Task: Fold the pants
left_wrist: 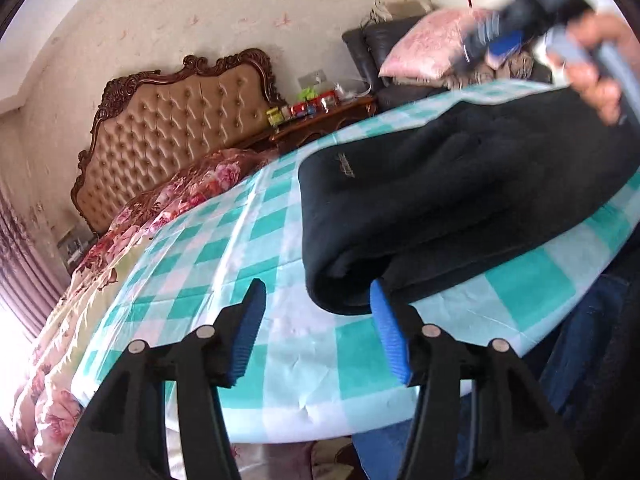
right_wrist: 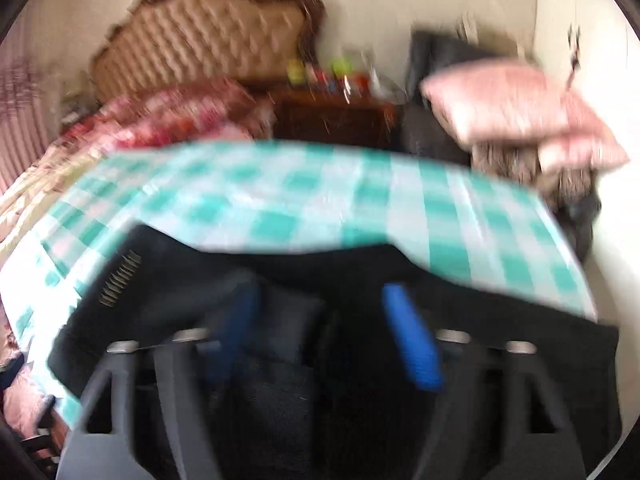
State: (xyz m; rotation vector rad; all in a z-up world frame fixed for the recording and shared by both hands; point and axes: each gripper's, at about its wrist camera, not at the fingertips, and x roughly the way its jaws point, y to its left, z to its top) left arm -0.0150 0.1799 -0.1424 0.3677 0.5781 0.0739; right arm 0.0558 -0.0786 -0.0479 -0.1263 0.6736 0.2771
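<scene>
Now the dark pants [left_wrist: 460, 200] lie folded in a thick bundle on the teal-checked surface [left_wrist: 224, 240], near its front edge. Left tool [left_wrist: 316, 300] is part-open with nothing gripped; its right blue pad sits just at the bundle's lower fold, and whether it touches is unclear. Right tool [right_wrist: 324, 300], blurred, hangs over the pants [right_wrist: 200, 280] with jaws spread wide and nothing clamped. In the left wrist view, a hand [left_wrist: 596, 80] holding the right tool shows at the top right, above the far end of the pants. Tufted headboard [left_wrist: 180, 120] and pink pillow [left_wrist: 424, 48] sit behind.
</scene>
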